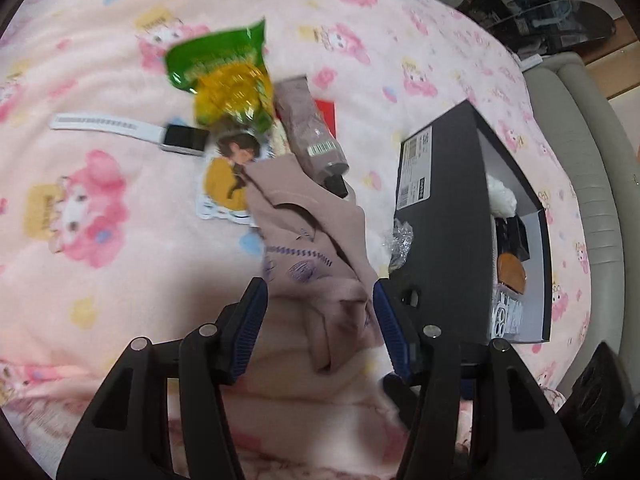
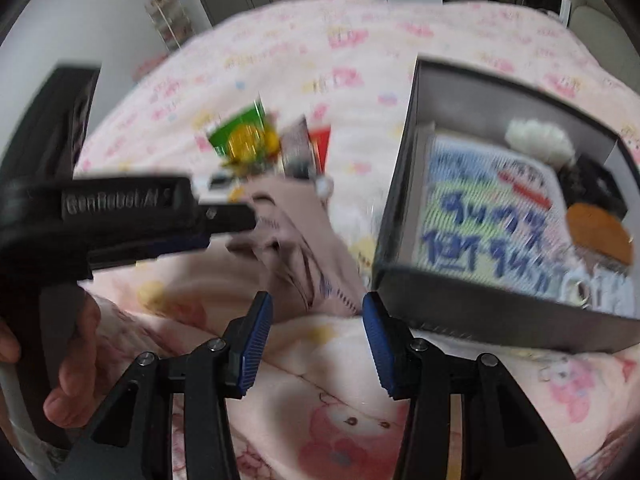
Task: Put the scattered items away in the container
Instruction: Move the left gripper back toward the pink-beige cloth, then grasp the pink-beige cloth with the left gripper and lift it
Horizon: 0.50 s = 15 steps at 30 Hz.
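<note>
A pinkish-beige sock [image 1: 316,264] with purple print lies on the pink bedspread, its near end between my left gripper's [image 1: 320,312] open blue pads; no clamp shows. Beyond it lie a green and yellow snack bag [image 1: 228,76], a mauve tube [image 1: 310,126], a character card [image 1: 228,176] and a white-strapped smartwatch [image 1: 176,140]. The black box [image 1: 444,216] stands to the right, holding several items. My right gripper [image 2: 318,320] is open and empty above the blanket, just short of the sock [image 2: 296,248], with the box [image 2: 404,196] at its right and the left gripper body [image 2: 120,216] at its left.
A red packet [image 1: 326,110] peeks from behind the tube. Crinkled clear wrap [image 1: 400,240] lies against the box. The bed's padded edge [image 1: 592,184] runs along the right. A shelf rack [image 2: 168,24] and cabinets stand beyond the bed.
</note>
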Each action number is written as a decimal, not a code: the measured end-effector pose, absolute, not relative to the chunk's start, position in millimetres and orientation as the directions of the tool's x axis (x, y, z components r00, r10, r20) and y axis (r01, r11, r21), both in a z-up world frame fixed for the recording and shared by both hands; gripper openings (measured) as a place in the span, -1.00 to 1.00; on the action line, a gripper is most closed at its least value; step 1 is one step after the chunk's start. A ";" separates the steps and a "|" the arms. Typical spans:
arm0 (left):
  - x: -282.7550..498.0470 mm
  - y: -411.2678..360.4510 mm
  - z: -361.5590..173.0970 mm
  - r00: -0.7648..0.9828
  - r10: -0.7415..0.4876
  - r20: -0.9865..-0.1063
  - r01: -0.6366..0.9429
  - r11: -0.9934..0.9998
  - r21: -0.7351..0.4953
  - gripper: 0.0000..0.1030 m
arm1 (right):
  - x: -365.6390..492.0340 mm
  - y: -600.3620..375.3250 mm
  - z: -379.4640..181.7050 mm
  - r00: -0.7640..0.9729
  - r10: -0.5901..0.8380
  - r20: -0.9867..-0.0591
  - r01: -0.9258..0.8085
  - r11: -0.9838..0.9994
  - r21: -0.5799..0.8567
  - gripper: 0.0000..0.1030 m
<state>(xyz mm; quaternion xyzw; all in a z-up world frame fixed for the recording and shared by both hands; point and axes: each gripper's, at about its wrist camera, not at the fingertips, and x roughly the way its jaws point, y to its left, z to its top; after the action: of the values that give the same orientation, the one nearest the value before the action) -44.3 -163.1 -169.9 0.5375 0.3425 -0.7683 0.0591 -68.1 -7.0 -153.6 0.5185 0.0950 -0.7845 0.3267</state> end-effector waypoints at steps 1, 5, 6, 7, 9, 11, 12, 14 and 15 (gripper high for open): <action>-49.3 -162.7 -175.4 -0.406 0.278 -0.871 0.464 -0.758 -0.459 0.11 | -68.4 -9.7 -157.6 -0.241 -0.418 -0.876 0.614 -0.765 0.196 -0.17; -66.8 -161.2 -201.6 -0.327 0.290 -0.899 0.516 -0.742 -0.427 0.14 | -76.4 -14.2 -176.3 -0.214 -0.400 -0.891 0.590 -0.780 0.209 -0.17; -68.8 -158.6 -205.7 -0.316 0.323 -0.892 0.505 -0.738 -0.447 0.11 | -76.4 -12.6 -179.8 -0.215 -0.395 -0.893 0.580 -0.787 0.209 -0.17; -69.3 -154.4 -205.5 -0.315 0.348 -0.883 0.481 -0.744 -0.465 0.02 | -77.8 -9.5 -181.6 -0.213 -0.398 -0.892 0.571 -0.792 0.217 -0.17; -66.8 -144.6 -197.5 -0.332 0.369 -0.868 0.415 -0.769 -0.486 -0.68 | -78.1 -0.4 -183.0 -0.196 -0.422 -0.885 0.555 -0.792 0.255 -0.17; -58.8 -134.0 -187.2 -0.358 0.389 -0.849 0.361 -0.781 -0.510 -0.75 | -75.9 9.0 -180.3 -0.207 -0.419 -0.884 0.550 -0.797 0.249 -0.17; -54.0 -128.7 -180.4 -0.370 0.388 -0.844 0.333 -0.793 -0.511 -0.77 | -74.8 13.4 -177.3 -0.215 -0.420 -0.882 0.549 -0.798 0.246 -0.17; -43.4 -119.5 -165.9 -0.398 0.403 -0.824 0.286 -0.799 -0.529 -0.78 | -73.2 25.7 -170.6 -0.222 -0.441 -0.870 0.537 -0.800 0.268 -0.17; -37.5 -115.5 -158.8 -0.413 0.419 -0.809 0.265 -0.795 -0.546 -0.79 | -72.7 33.5 -165.9 -0.217 -0.463 -0.859 0.528 -0.796 0.296 -0.17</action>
<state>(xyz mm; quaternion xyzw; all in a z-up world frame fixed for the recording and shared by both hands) -37.5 -115.5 -158.8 0.5397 0.3165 -0.7786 -0.0495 -72.7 33.5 -165.9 0.5390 0.0300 -0.7795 0.3177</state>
